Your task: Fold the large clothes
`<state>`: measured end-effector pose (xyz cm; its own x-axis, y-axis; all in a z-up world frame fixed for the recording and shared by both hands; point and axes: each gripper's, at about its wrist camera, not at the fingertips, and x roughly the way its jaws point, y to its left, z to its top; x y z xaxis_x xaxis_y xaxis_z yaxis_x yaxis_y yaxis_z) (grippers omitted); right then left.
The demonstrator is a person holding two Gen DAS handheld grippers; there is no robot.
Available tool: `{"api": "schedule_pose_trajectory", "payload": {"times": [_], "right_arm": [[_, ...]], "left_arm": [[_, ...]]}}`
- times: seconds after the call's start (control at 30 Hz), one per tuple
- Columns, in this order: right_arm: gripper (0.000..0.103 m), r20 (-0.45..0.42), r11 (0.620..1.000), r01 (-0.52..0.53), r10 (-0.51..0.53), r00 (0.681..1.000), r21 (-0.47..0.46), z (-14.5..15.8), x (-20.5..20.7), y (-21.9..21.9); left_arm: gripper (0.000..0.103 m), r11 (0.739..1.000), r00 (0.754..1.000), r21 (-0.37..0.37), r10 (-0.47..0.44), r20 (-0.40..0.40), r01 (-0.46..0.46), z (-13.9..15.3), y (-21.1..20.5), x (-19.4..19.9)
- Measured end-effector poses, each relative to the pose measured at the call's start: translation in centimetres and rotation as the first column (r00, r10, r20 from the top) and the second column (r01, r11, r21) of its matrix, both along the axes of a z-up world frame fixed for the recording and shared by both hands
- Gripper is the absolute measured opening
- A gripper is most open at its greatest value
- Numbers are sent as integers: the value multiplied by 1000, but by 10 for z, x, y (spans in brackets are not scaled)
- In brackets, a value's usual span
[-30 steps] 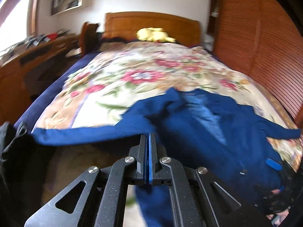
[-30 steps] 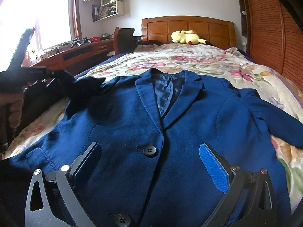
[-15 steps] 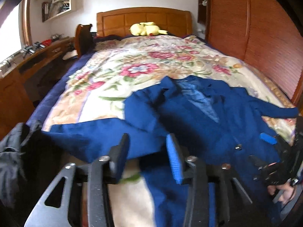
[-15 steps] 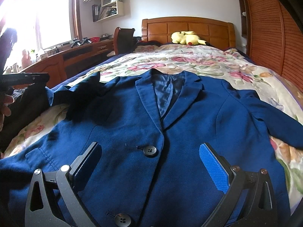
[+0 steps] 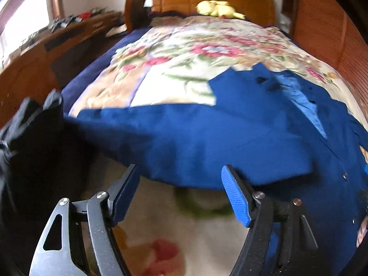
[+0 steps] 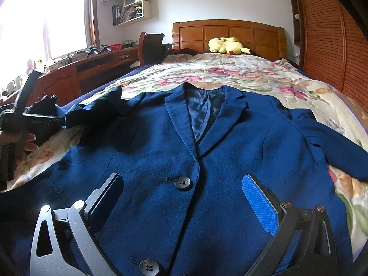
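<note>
A navy blue blazer (image 6: pixel 174 151) lies face up on the floral bedspread (image 6: pixel 230 76), buttoned, collar toward the headboard. Its left sleeve (image 5: pixel 184 138) stretches out sideways across the bed. My left gripper (image 5: pixel 180 192) hovers low over the bedspread just short of that sleeve's edge; its jaws are opening and nothing is between them. In the right wrist view the left gripper (image 6: pixel 39 119) sits at the cuff (image 6: pixel 71 117), held by a hand (image 6: pixel 25 142). My right gripper (image 6: pixel 182 199) stands open over the blazer's front, near the upper button (image 6: pixel 182 182), holding nothing.
A yellow plush toy (image 6: pixel 226 45) rests by the wooden headboard (image 6: pixel 227 32). A long wooden desk (image 6: pixel 76 73) and a chair (image 6: pixel 150 48) run along the left of the bed. A slatted wooden wardrobe (image 6: pixel 326 46) flanks the right. Dark cloth (image 5: pixel 27 124) lies at the bed's left edge.
The left gripper was shut on the sleeve, then opened and let it go. The sleeve now lies spread out sideways, and the left gripper has sunk closer to the bed. The right gripper has not moved.
</note>
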<state>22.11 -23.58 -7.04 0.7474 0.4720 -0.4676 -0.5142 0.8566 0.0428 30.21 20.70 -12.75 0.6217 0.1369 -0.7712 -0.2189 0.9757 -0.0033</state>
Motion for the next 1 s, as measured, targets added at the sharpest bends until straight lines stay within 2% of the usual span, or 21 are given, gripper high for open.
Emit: {"api": "schedule_pose_trajectory", "payload": {"times": [0.1, 0.33, 0.5, 0.53, 0.6, 0.67, 0.73, 0.8, 0.9, 1.0], "right_arm": [[102, -4, 1000, 0, 0, 1000, -3, 0, 1, 0], [102, -3, 1000, -1, 1, 1000, -7, 1, 1, 0], [102, -3, 1000, -1, 1, 1000, -5, 1, 1, 0], [102, -3, 1000, -1, 1, 1000, -4, 1, 1, 0], [102, -4, 1000, -2, 2, 1000, -4, 1, 2, 0], [102, -2, 1000, -2, 2, 1000, -4, 1, 1, 0], [102, -1, 1000, -2, 2, 1000, -3, 1, 1, 0], [102, 2, 1000, -2, 2, 1000, -2, 1, 1, -1], [102, 6, 1000, 0, 0, 1000, 1, 1, 1, -2], [102, 9, 1000, -1, 1, 1000, 3, 1, 0, -3]], "left_arm": [[74, 999, 999, -11, 43, -20, -44, -11, 10, 3], [75, 998, 995, -29, 61, -84, -64, -35, 19, 12], [73, 995, 996, -54, 84, -44, -86, -30, 25, 16], [59, 995, 995, -47, 90, -44, -92, -30, 26, 18], [45, 993, 991, -30, 111, -74, -113, -35, 29, 24], [30, 990, 991, -82, 109, -76, -116, -37, 34, 26], [7, 990, 991, -86, 109, -75, -115, -35, 34, 26], [3, 993, 993, -51, 103, -54, -105, -27, 27, 23], [2, 997, 997, 18, 71, 6, -71, -4, 6, 17], [2, 999, 997, 30, 16, 80, -19, 24, -18, 11]]}}
